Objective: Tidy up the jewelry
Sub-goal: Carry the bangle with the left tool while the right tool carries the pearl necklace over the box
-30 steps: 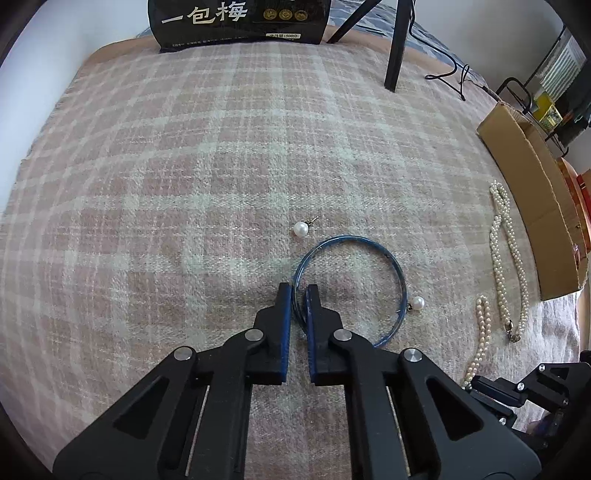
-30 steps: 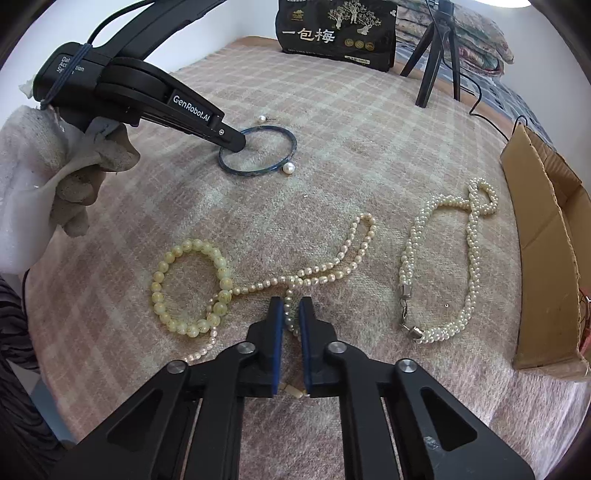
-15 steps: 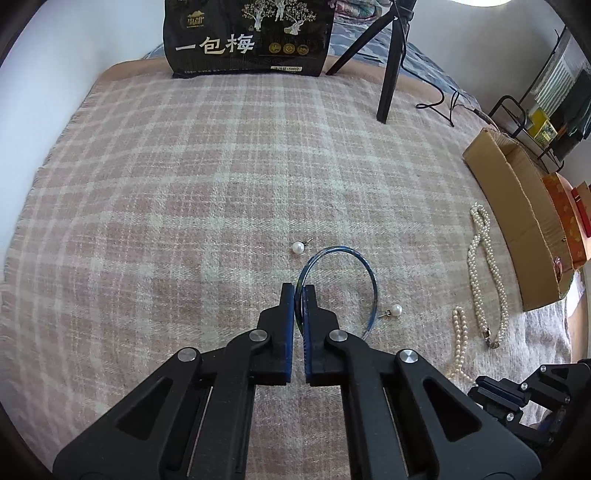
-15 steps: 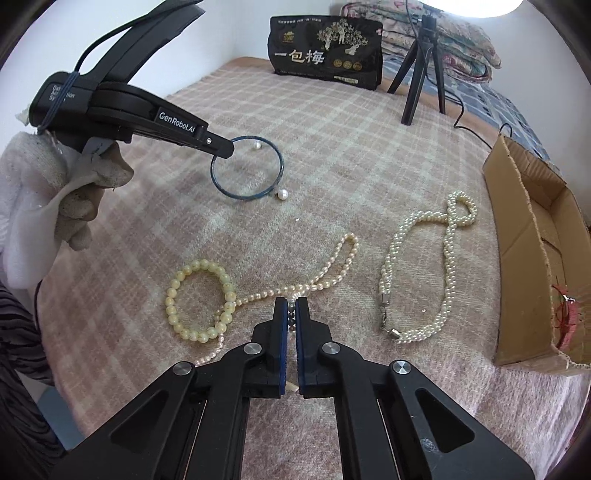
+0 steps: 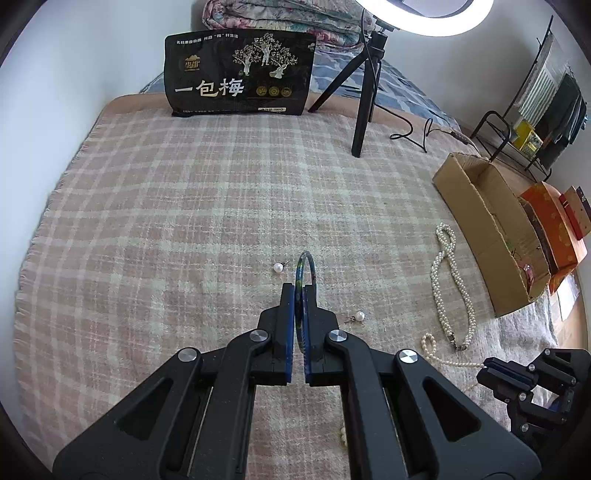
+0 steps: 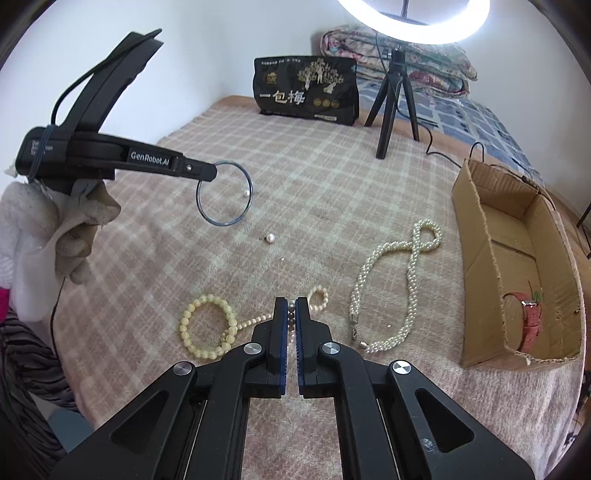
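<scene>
Blue bangle pinched in left tool | right tool pinching pearl strand | watch seen right view only

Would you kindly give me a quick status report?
Left gripper shut on blue bangle, lifted. Right gripper shut on thin pearl strand. Cardboard box unobstructed.

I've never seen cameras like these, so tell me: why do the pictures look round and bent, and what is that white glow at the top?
Left wrist view: fisheye lens, black corners, plaid blanket bulging; the glow is a ring light, blown out white. Right wrist view: same curving, ring light glaring again; the held bangle stays sharp, and shadows are soft.
</scene>
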{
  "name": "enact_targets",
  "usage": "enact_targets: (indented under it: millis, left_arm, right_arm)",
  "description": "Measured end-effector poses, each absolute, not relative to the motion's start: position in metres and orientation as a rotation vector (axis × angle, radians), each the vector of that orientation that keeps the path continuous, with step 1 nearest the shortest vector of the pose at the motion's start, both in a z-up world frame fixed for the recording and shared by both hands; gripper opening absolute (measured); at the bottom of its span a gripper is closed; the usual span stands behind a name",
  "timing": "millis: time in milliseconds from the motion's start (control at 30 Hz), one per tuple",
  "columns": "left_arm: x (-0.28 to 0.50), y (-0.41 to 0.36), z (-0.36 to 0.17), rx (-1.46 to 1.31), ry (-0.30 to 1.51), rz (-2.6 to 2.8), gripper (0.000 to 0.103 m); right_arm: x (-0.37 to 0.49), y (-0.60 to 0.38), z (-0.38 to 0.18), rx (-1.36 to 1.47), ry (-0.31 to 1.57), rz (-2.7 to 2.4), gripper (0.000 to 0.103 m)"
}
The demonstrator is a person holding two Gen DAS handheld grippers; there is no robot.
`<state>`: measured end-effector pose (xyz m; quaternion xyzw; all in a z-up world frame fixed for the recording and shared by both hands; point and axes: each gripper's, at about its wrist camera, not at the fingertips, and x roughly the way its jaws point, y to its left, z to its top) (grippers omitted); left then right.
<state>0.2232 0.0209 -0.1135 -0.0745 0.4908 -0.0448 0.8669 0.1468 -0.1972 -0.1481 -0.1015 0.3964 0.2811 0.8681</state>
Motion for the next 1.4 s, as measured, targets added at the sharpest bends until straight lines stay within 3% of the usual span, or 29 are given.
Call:
enact_targets:
  millis: [700, 1400]
  left_arm:
    - [0.204, 0.006, -0.058, -0.208, 0.924, -0.177, 0.001]
    - [0.211, -0.071, -0.016, -0.227, 0.857, -0.311, 0.001]
  right_arm:
    - [0.144, -0.229, -0.068, -0.118, 0.647, 0.544, 0.002]
    - [0.165, -0.298, -0.001, -0.045, 0.506, 0.432, 0.002]
